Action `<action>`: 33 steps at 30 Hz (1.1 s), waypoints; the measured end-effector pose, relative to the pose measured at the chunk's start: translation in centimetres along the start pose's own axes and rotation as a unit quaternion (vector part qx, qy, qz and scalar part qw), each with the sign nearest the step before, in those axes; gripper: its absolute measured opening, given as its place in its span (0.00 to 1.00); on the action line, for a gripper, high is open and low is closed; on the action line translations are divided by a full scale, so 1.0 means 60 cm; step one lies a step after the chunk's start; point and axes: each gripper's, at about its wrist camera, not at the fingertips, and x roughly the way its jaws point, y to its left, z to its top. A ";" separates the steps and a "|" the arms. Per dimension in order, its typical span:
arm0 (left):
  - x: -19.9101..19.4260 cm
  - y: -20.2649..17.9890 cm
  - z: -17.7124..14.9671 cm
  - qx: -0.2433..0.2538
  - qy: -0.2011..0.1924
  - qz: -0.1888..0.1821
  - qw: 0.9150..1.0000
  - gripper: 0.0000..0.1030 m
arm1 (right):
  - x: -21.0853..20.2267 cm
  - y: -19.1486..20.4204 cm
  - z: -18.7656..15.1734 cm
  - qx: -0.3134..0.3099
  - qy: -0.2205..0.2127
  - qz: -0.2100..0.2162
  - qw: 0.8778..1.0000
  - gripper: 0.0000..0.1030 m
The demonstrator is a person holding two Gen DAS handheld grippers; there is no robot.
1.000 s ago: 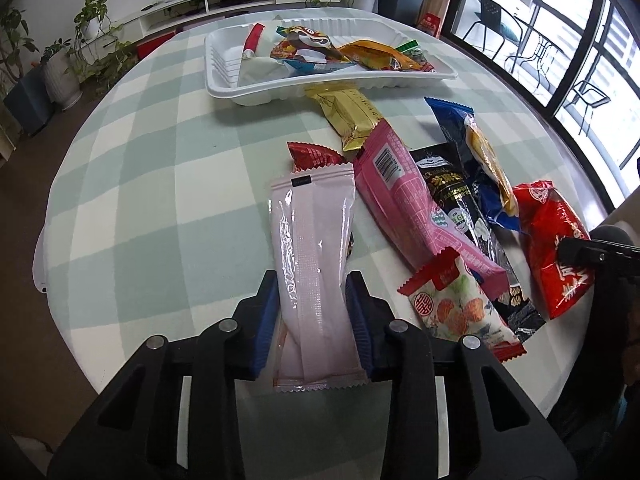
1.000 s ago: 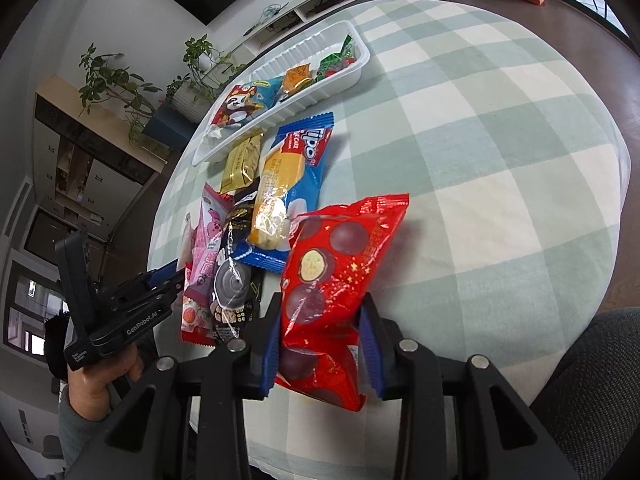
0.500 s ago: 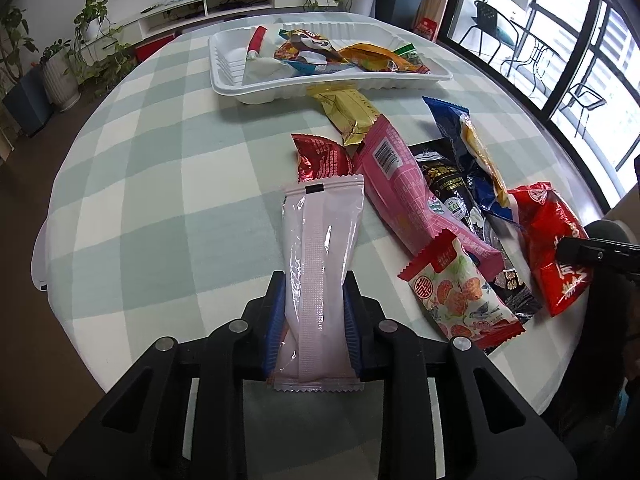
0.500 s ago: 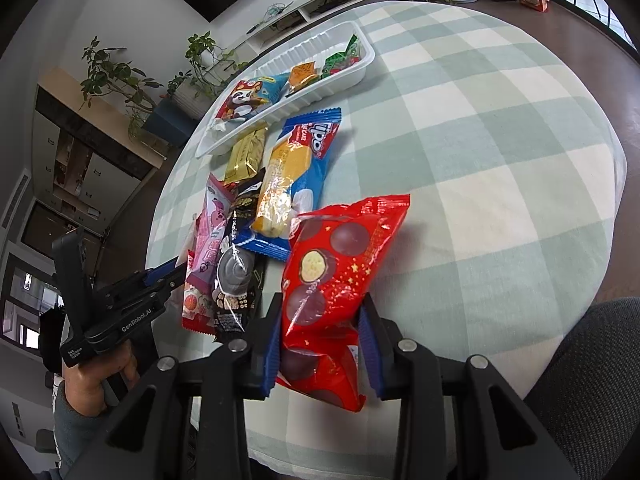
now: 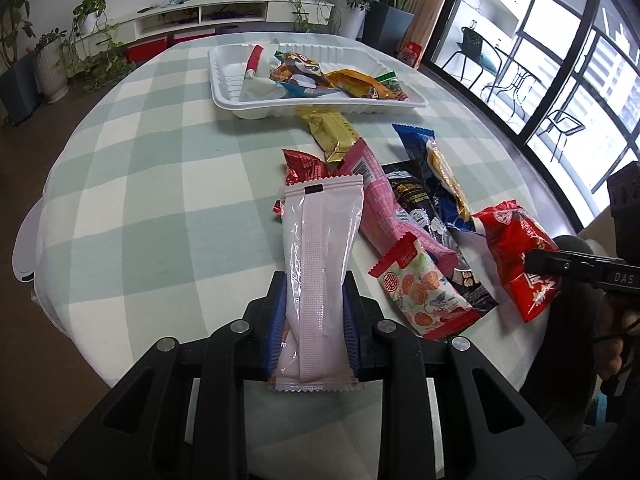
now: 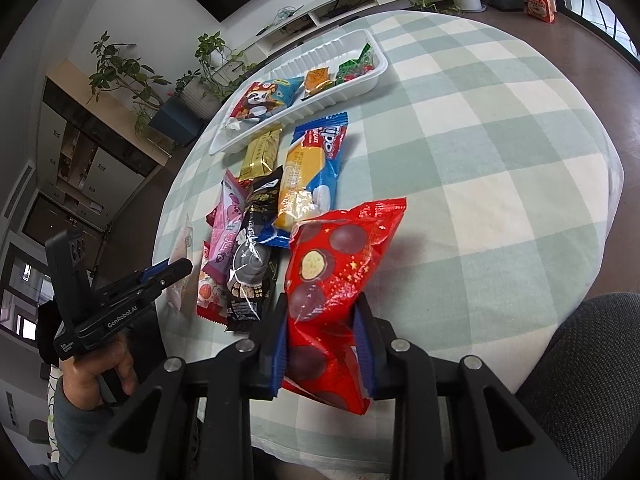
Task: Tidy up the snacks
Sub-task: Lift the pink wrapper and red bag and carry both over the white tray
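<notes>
Left wrist view: my left gripper [image 5: 314, 320] has its jaws clamped on the near end of the pale pink packet [image 5: 320, 256], whose far end overlaps the pile. To do this well I should lift clear of the snacks before carrying toward the white tray [image 5: 240, 102] at the far side of the surface. I count seven loose packets beside mine.

Right wrist view: my right gripper [image 6: 322, 338] has jaws closing on the red chocolate-ball bag [image 6: 340, 272], already pinched. One tray, at least four packets inside.
</notes>
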 end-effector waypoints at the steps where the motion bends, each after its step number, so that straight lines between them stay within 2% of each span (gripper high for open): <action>1: -0.004 -0.002 0.000 -0.001 -0.003 -0.003 1.000 0.23 | -0.003 0.001 0.000 -0.002 -0.002 0.001 1.000 0.28; 8: -0.026 -0.007 0.005 -0.009 -0.021 -0.026 0.999 0.23 | -0.022 0.005 0.001 -0.010 -0.014 0.003 1.000 0.27; 15: -0.057 0.000 0.037 -0.029 -0.053 -0.071 0.996 0.23 | -0.053 -0.003 0.028 -0.006 -0.037 0.012 0.999 0.26; 21: -0.063 0.029 0.103 -0.040 -0.077 -0.078 0.993 0.23 | -0.087 -0.033 0.102 -0.004 -0.074 -0.013 0.997 0.26; 25: -0.064 0.052 0.166 -0.039 -0.093 -0.072 0.992 0.23 | -0.101 -0.051 0.171 -0.005 -0.096 -0.029 0.995 0.26; 33: -0.045 0.101 0.317 -0.037 -0.117 -0.055 0.991 0.23 | -0.077 -0.027 0.329 -0.048 -0.119 -0.036 0.991 0.26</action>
